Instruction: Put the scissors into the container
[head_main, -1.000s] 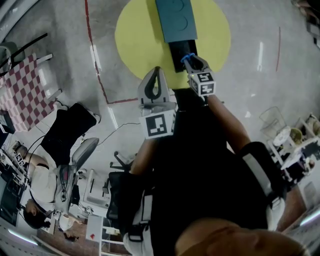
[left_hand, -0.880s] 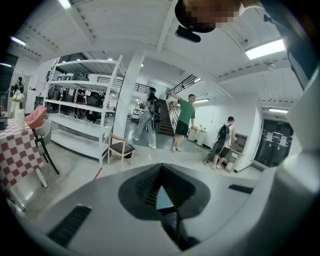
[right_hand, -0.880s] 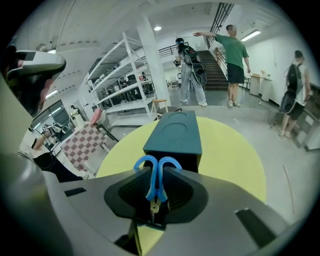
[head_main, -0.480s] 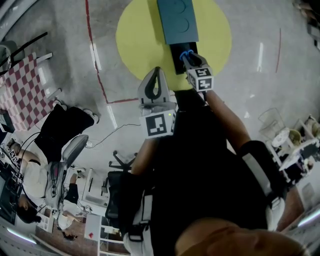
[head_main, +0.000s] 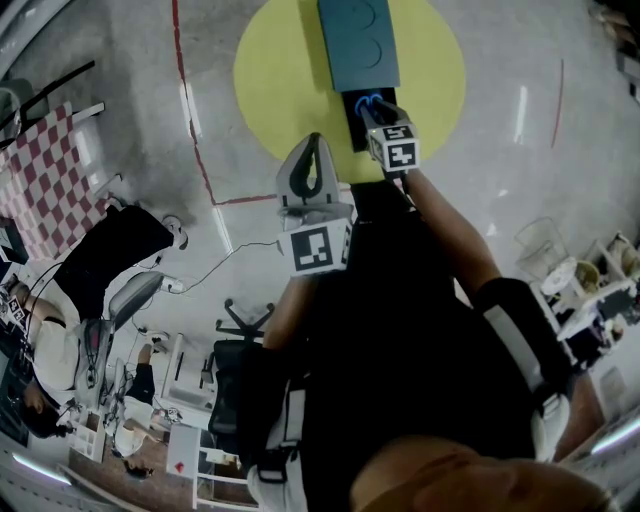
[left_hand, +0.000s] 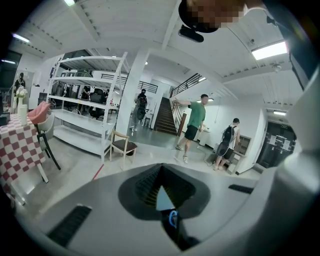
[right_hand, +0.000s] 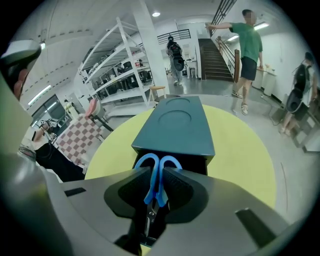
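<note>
The right gripper (right_hand: 156, 192) has its jaws clamped on the scissors' (right_hand: 155, 176) blue handles. Straight ahead of them is the container's (right_hand: 175, 125) dark open end, on the yellow counter (right_hand: 240, 150). The left gripper (left_hand: 159, 186) has its jaws together, tip to tip. Only the right gripper view shows the blades; the head view shows just the handles.

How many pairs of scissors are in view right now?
1: the scissors, clamped in the right gripper, at the open end of the container. Its dark inside could hide more.

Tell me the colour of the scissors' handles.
The scissors have blue handles, clearest in the right gripper view.
</note>
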